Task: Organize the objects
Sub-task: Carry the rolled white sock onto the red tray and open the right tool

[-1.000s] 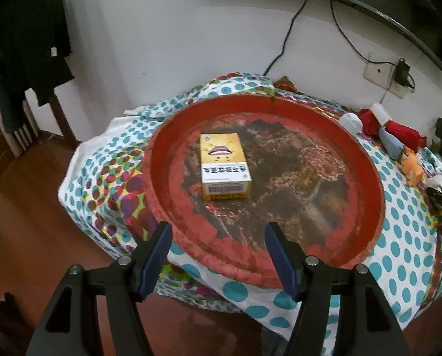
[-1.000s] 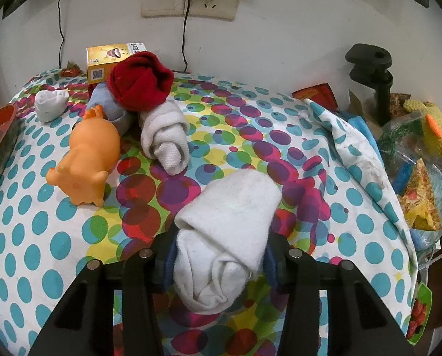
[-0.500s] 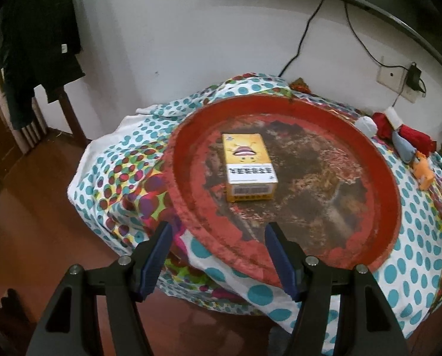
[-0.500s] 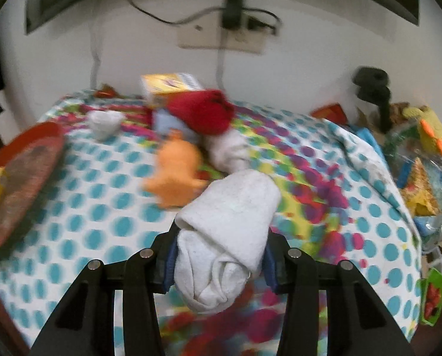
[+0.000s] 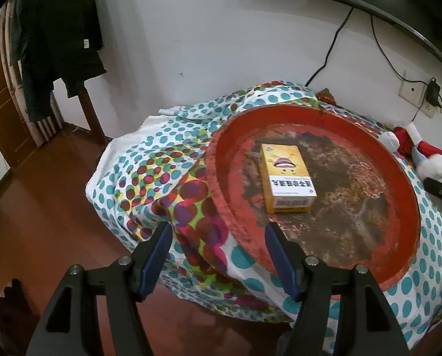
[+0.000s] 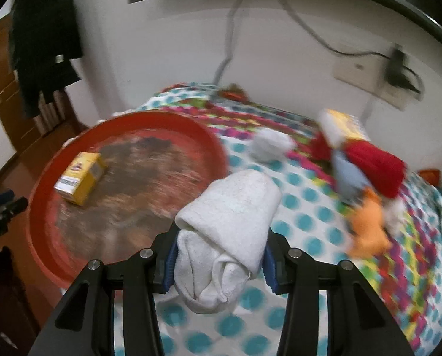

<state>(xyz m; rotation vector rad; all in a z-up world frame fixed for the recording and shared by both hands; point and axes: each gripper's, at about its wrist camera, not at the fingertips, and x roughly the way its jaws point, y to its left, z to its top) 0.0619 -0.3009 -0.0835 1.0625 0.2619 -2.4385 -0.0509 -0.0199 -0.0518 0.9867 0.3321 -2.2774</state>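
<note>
- A desk under a polka-dot cloth point(image 5: 149, 175) stands against a white wall; a wall socket point(image 5: 411, 95) with a plugged-in adapter sits above its far side.
- A round red tray point(image 5: 405, 195), its floor worn brown, lies on the cloth at the desk's near-left end.
- A yellow box point(image 5: 286, 182) lies flat inside the tray, left of its middle.
- The right hand-held gripper point(image 6: 221, 262) is clamped on a rolled white towel point(image 6: 230, 222), its blue pads pressing both sides; the roll hangs just past the tray's right rim, above the dotted cloth.
- The left hand-held gripper point(image 5: 218, 258) has its fingers well apart with nothing between them, over the tray's near rim and the cloth's edge.
- Across the cloth, blurred by motion, lie a red rolled cloth point(image 6: 375, 163), what may be an orange toy animal point(image 6: 369, 222), a small white bundle point(image 6: 270, 145) and a second yellow box point(image 6: 345, 124) near the wall.
</note>
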